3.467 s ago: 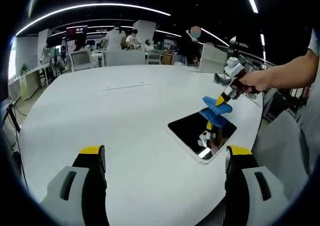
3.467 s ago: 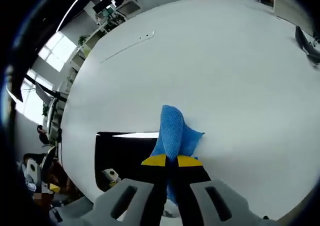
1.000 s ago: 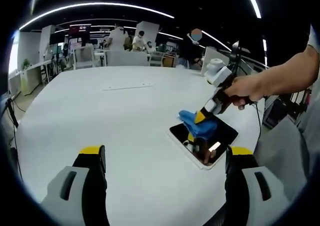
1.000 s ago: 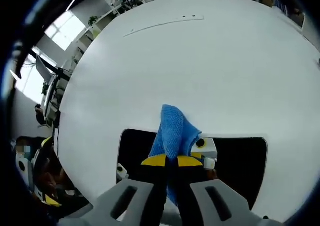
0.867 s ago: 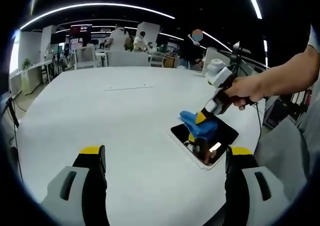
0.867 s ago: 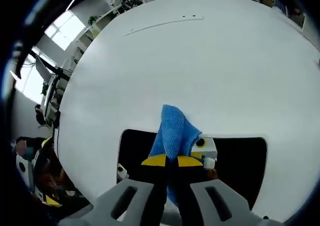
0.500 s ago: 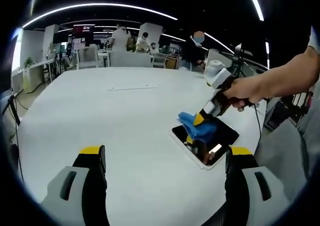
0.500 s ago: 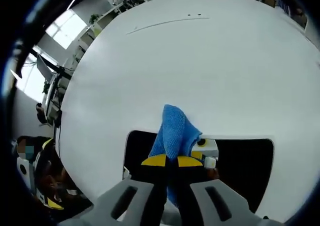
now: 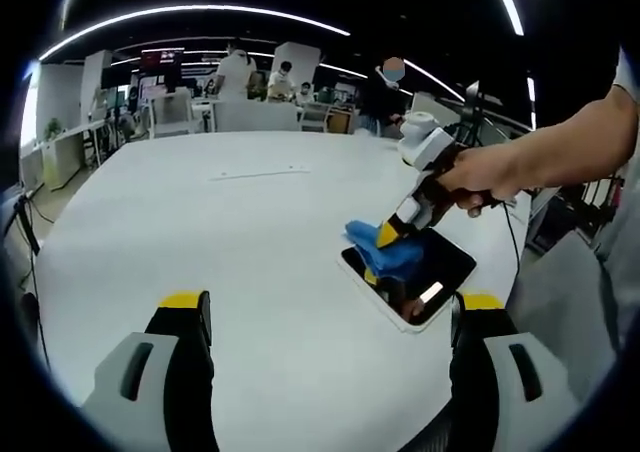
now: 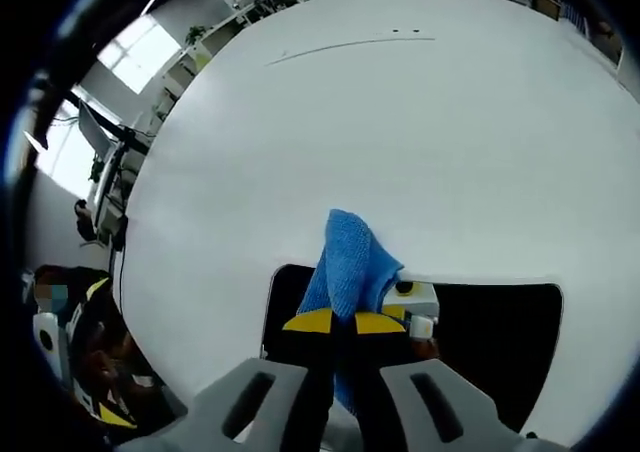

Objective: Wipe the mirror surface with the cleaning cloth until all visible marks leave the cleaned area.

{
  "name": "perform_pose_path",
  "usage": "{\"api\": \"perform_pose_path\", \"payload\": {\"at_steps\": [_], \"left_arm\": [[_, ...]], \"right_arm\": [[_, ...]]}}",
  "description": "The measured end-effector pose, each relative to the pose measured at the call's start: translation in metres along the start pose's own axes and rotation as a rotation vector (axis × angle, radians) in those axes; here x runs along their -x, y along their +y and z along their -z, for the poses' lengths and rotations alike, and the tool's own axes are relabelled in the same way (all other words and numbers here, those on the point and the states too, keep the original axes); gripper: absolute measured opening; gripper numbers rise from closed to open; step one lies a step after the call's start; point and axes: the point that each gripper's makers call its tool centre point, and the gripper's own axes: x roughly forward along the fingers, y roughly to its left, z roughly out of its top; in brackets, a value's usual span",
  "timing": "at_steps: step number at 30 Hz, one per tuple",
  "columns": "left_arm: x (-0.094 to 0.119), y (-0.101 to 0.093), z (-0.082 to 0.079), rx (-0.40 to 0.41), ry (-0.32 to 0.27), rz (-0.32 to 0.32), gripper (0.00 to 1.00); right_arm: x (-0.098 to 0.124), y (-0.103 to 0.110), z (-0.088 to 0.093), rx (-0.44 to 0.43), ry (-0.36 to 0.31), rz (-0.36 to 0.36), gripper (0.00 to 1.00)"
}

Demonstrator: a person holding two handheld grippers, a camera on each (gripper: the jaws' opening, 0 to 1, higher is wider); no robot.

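Here the left tool point(image 9: 325, 357) hangs with its jaws wide apart above the round white worktop point(image 9: 200, 222). Farther on, the right tool point(image 10: 335, 321) pinches the crumpled blue cleaning cloth point(image 10: 350, 262) against the dark rectangular mirror point(image 10: 490, 342) lying flat on the worktop.

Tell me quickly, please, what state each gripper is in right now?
Left gripper: open, holding nothing.
Right gripper: shut on the blue cleaning cloth, over the mirror.
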Motion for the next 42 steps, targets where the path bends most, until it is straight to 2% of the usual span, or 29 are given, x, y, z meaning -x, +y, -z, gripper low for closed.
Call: {"api": "perform_pose_path", "payload": {"at_steps": [3,5,10,13,28,30,42], "left_arm": [[-0.002,0.002,-0.003,0.04,-0.025,-0.008,0.99],[-0.003,0.0,-0.009,0.121,-0.071,-0.005,0.99],[-0.004,0.005,-0.013,0.088,-0.069,-0.021,0.99],[-0.004,0.006,-0.01,0.057,-0.044,-0.02,0.99],[-0.004,0.01,-0.007,0.054,-0.029,-0.034,0.99],[-0.006,0.011,-0.006,0.05,-0.025,-0.033,0.99],[-0.007,0.011,-0.013,0.038,-0.035,-0.039,0.99]], "right_arm": [[-0.002,0.005,0.0,-0.017,0.002,-0.015,0.0],[-0.003,0.009,0.0,-0.033,0.002,-0.022,0.0],[-0.007,0.021,-0.002,-0.024,0.0,-0.035,0.0],[-0.008,0.026,-0.003,0.005,0.006,-0.04,0.0],[-0.009,0.035,-0.005,0.021,0.008,-0.05,0.0],[-0.009,0.035,-0.004,0.047,0.0,-0.043,0.0],[-0.004,0.045,0.02,0.079,0.035,-0.046,0.0]]}}
